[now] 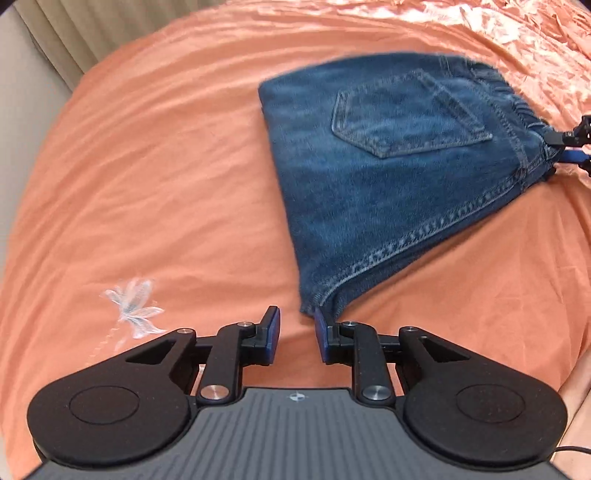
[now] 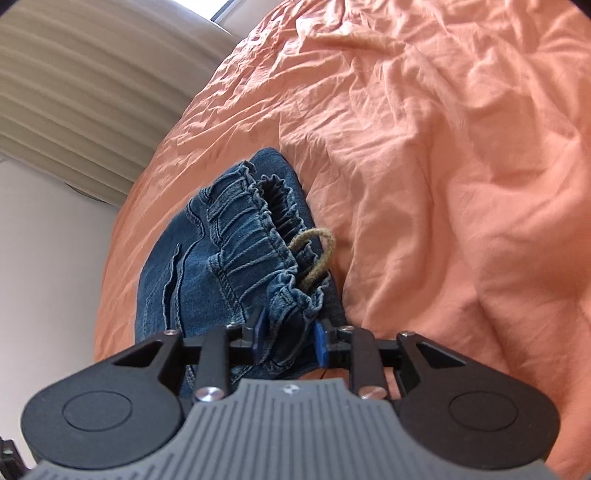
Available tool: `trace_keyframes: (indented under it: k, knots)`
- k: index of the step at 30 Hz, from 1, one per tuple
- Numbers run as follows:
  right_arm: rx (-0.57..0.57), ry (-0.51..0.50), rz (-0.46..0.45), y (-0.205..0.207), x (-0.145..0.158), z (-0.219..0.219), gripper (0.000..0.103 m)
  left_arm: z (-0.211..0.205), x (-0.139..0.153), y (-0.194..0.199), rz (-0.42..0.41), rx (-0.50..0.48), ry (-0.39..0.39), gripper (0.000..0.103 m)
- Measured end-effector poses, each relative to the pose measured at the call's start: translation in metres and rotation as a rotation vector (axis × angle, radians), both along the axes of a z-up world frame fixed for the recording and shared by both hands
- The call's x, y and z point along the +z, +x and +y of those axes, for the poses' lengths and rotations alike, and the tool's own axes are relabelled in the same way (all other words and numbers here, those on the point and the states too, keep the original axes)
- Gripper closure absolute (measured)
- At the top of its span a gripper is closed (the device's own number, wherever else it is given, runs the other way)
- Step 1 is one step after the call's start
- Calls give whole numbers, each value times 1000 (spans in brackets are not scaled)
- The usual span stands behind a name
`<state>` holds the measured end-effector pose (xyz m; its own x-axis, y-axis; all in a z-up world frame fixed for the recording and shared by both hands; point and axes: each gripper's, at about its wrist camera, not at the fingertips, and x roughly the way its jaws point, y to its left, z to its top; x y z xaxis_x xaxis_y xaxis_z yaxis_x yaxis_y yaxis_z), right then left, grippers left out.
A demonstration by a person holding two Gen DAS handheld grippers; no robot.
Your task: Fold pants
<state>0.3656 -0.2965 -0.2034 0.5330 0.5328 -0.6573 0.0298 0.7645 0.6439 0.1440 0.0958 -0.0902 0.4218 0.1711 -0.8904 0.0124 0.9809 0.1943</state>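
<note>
Folded jeans (image 1: 369, 177) lying on the orange bedsheet (image 1: 147, 184), right of centre. Soft, limp denim, moderately heavy, thick at seams; best pinched at corners. Left gripper (image 1: 297, 334) parted, near corner beside one pad. Right gripper (image 2: 290, 341) parted around the gathered waistband (image 2: 251, 221), apparently not pressing.

Bright soft daylight, glare on far sheet (image 1: 517, 33), fisheye-bent edges, slight blur.

No readable text anywhere; only a small round emblem (image 1: 297, 397) on the grey gripper housing (image 1: 280, 435).
</note>
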Motion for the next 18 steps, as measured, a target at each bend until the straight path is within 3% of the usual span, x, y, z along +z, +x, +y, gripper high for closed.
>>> trace_keyframes:
  k: [3,12,17,18]
  knots:
    - [-3,-112,-105,-8,20,1,70,-4,17,-6,-54,4,31,67]
    - [21,-198,-265,-10,40,6,55,-11,35,8,-131,0,40,67]
    - [46,-198,-267,5,37,13,51,-1,30,30,-175,29,-57,65]
    - [50,-194,-262,10,36,13,50,5,27,36,-190,45,-93,58]
